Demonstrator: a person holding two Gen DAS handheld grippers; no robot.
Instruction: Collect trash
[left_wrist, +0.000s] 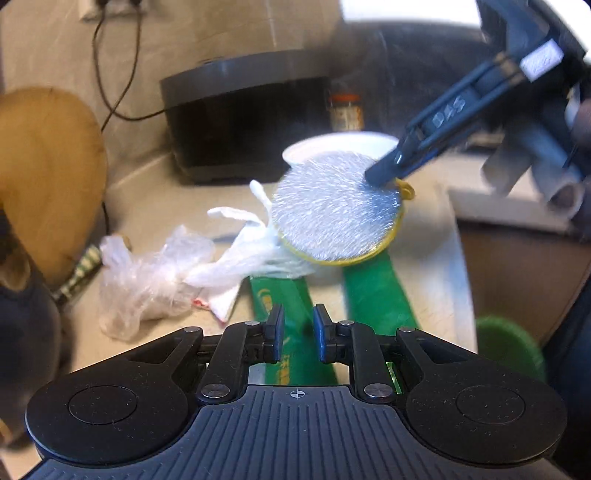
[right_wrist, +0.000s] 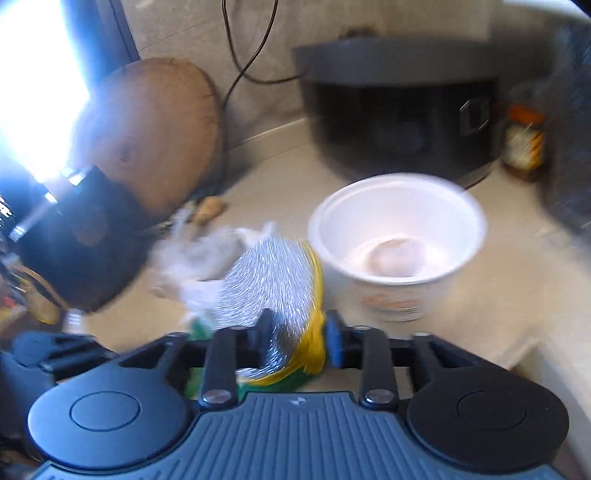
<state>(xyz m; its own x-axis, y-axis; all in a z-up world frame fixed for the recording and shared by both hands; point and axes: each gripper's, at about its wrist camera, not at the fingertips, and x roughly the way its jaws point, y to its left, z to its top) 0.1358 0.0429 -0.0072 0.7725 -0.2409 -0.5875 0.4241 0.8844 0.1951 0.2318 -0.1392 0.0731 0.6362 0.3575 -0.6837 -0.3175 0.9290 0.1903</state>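
Inside right-wrist view only, white cup's (right_wrist: 397, 240) pale residue (right_wrist: 391, 254).

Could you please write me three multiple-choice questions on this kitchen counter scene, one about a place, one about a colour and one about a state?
1. Where does the white foam bowl stand?
A. On the counter in front of the dark grey round cooker
B. On top of the cooker
C. On the round wooden board

2. What colour is the rim of the round silver foil lid?
A. Red
B. Yellow
C. Blue

3. What is the right gripper doing?
A. Hanging open above the bowl
B. Gripping the crumpled clear plastic bag
C. Gripping the foil lid

Answers:
1 A, the bowl sits on the beige counter, nearer than the cooker.
2 B, a yellow edge runs round the foil.
3 C, its fingers close on the lid's edge in both views.
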